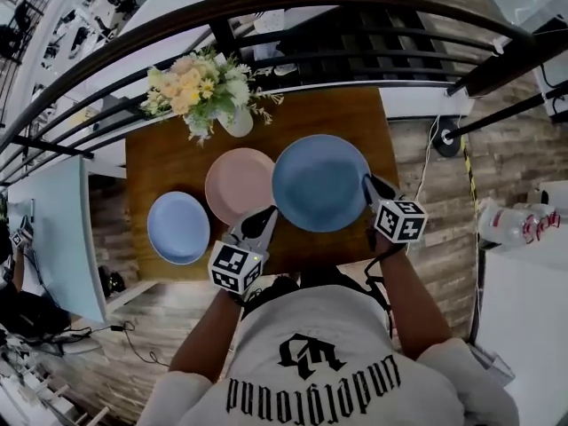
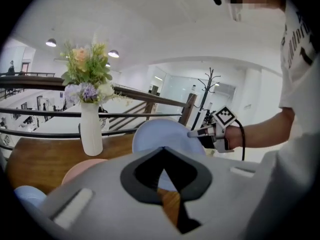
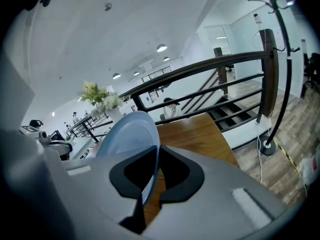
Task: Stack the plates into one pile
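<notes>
At the centre of the head view, the right gripper is clamping its fingers on the right rim of the large round blue plate, holding it tilted over the brown wooden bench. Lower left of it, the left gripper is keeping its fingers together and empty, just beside the round pink plate.

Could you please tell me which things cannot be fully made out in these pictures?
- Small blue plate: left gripper view shows a sliver; the left gripper covers the rest.
- Pink plate: head view, right edge hidden behind the big blue plate.
- Flowers: right gripper view, too small to tell the blooms apart.
</notes>
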`<state>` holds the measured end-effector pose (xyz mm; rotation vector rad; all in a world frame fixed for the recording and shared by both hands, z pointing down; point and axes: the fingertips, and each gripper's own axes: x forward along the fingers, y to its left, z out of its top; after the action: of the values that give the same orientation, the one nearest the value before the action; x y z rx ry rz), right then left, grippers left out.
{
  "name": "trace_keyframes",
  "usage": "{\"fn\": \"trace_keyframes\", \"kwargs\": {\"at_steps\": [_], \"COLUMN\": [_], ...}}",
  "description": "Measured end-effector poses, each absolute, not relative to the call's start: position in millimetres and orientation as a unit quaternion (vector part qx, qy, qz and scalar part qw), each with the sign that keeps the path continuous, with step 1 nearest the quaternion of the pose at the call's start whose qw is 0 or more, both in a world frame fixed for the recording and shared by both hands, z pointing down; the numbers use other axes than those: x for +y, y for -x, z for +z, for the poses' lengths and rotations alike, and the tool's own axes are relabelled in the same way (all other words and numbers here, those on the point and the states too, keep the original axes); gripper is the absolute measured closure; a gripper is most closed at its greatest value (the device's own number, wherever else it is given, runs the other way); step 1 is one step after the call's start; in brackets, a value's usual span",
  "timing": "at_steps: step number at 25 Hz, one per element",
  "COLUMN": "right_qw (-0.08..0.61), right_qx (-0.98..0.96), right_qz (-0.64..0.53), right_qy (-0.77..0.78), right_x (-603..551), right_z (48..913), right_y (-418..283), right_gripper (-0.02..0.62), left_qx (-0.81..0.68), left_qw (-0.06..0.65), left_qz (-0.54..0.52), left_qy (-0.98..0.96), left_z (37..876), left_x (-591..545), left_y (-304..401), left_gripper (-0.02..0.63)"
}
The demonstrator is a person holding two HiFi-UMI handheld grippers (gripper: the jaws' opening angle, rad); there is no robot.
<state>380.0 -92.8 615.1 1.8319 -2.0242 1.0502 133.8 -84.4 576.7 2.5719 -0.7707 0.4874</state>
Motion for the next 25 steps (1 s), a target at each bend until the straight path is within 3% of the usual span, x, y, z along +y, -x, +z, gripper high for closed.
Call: {"fn": "trace_keyframes", "kwargs": {"at_steps": [25], "right_qw": [0.051], "right_qx": [-0.718], "right_qz": [0.275], "right_qy": [-0.637], "right_x": [-2.4], "right_z": [494.0], "right_y": [-262.8], "right_gripper": [0.577], "left_qx": [-0.298], "left_qw": [0.127], "left_qz": [0.112], "left_qy": [-0.939], "left_z": [478.5], "left_x": [3.8], "left_y": [-7.9], "left_gripper": [0.56]}}
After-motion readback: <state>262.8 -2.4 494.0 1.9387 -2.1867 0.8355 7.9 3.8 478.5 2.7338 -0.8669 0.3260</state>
